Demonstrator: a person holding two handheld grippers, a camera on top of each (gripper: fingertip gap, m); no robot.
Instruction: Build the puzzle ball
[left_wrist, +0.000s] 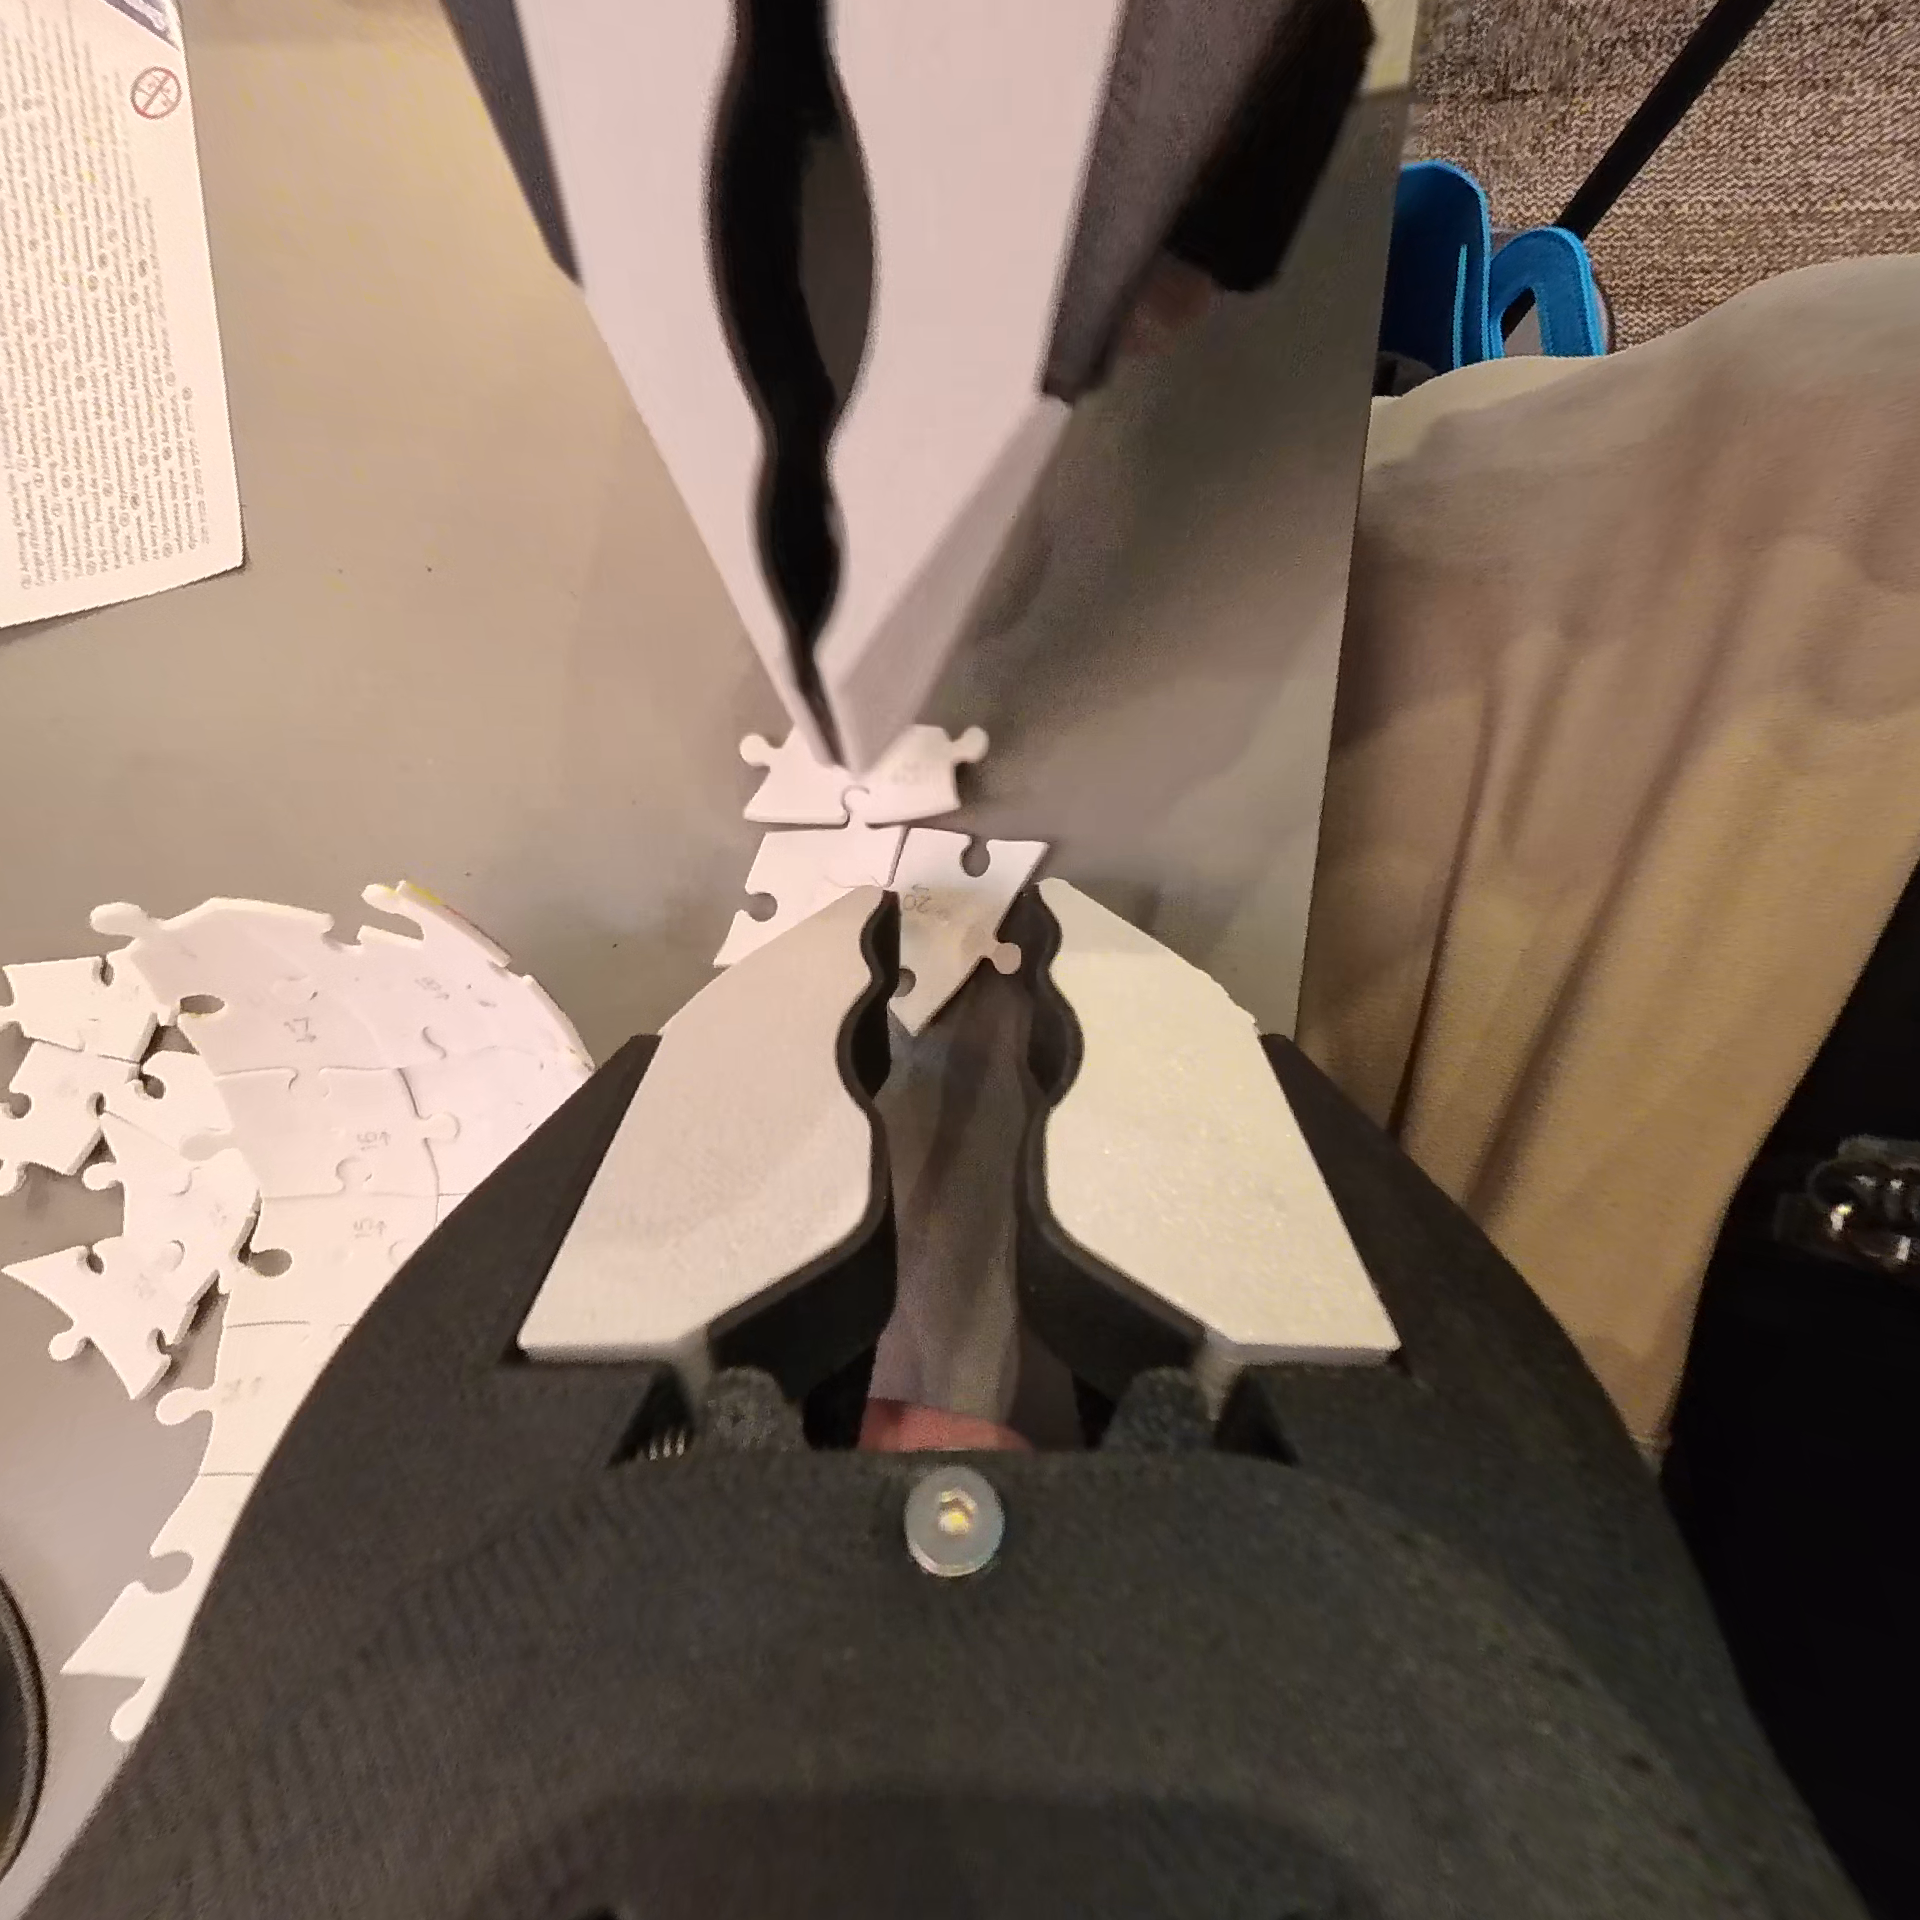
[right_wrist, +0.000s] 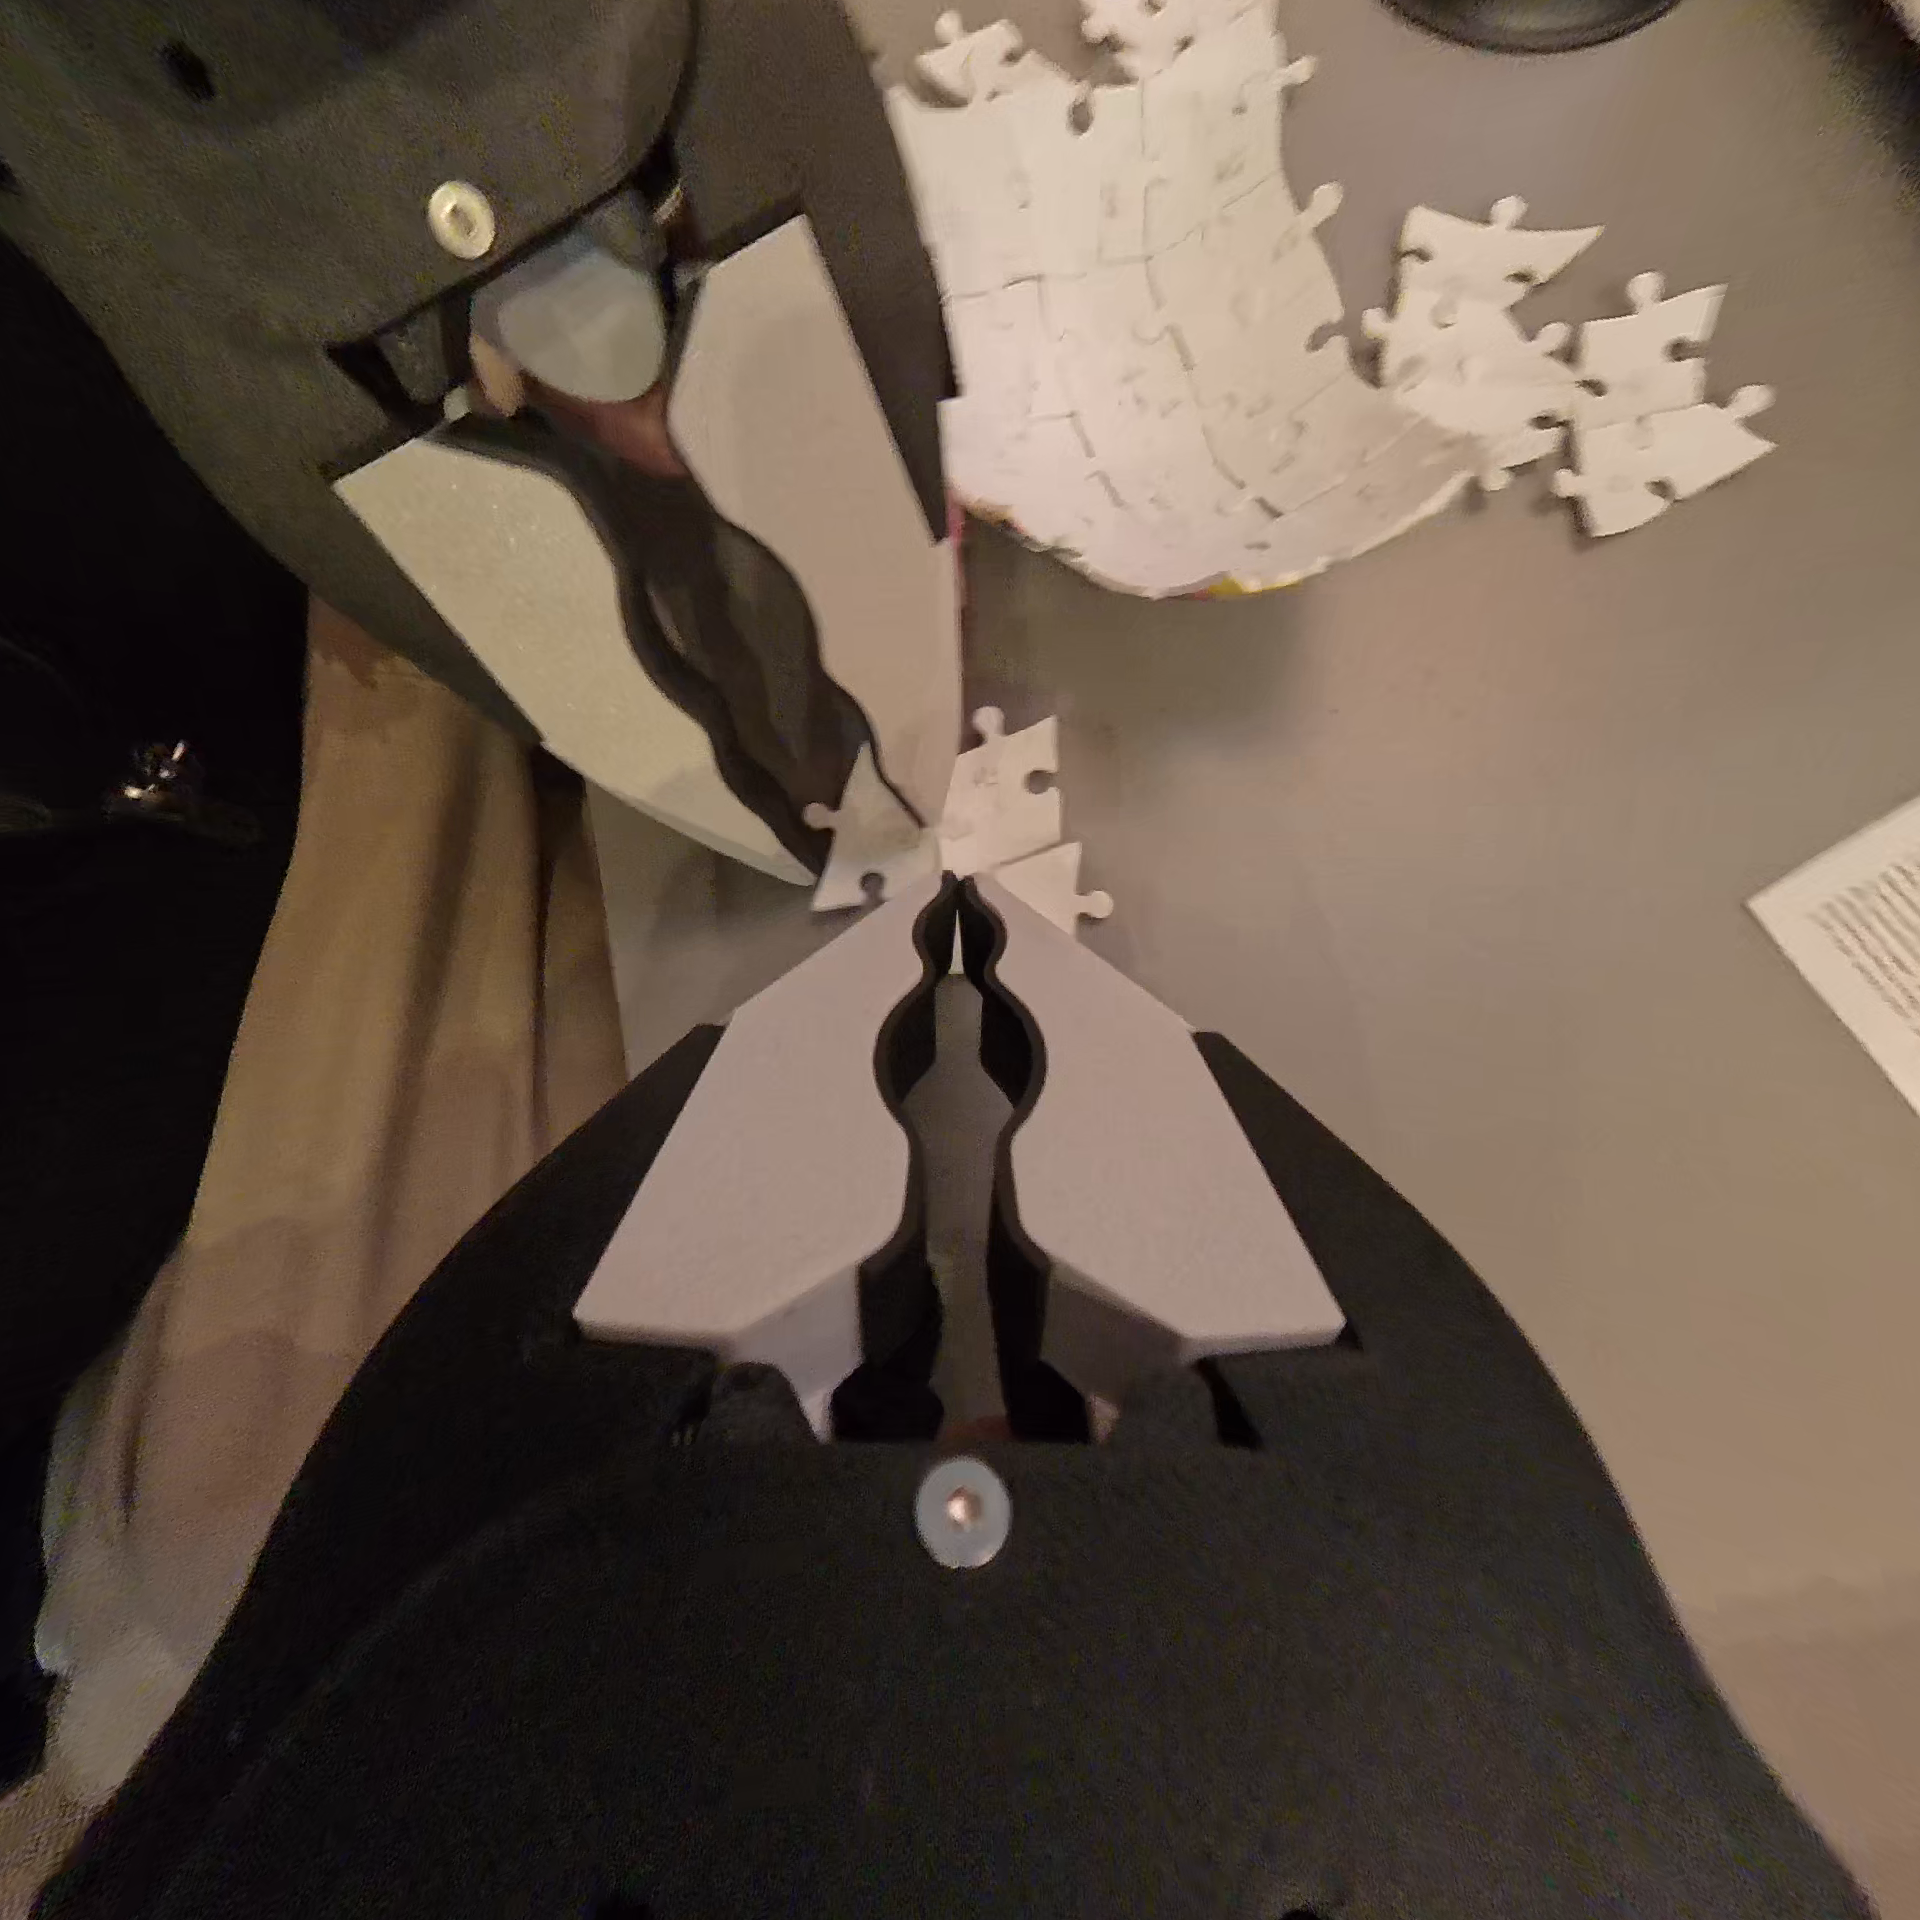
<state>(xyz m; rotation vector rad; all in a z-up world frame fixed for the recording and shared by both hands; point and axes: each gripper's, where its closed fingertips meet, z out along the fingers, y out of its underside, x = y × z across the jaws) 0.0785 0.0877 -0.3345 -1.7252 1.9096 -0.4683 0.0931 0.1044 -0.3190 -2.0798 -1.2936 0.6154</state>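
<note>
Grey and matte, the counter (left_wrist: 436, 540) is carrying everything, with a printed paper sheet (left_wrist: 99, 301) lying at its far left and beige cloth (left_wrist: 1621, 727) hanging beyond its right edge. Near the counter's middle a small cluster of white puzzle pieces (left_wrist: 883, 821) is sitting partly joined, blank sides up. The left gripper (left_wrist: 961, 920) is reaching in from below in its own view, its fingers (left_wrist: 758, 1091) parted a little and pinching the nearest piece (left_wrist: 951, 935) of the cluster, which is lying between their tips. The right gripper (right_wrist: 958, 894) is meeting it from the opposite side, its fingers (right_wrist: 1122, 1122) drawn almost together, tips closing on the edge of the cluster's far piece (left_wrist: 800, 784). Well to one side, the curved, partly built puzzle ball shell (right_wrist: 1143, 364) is resting on the counter, with loose pieces (right_wrist: 1621, 405) scattered just beside it.
</note>
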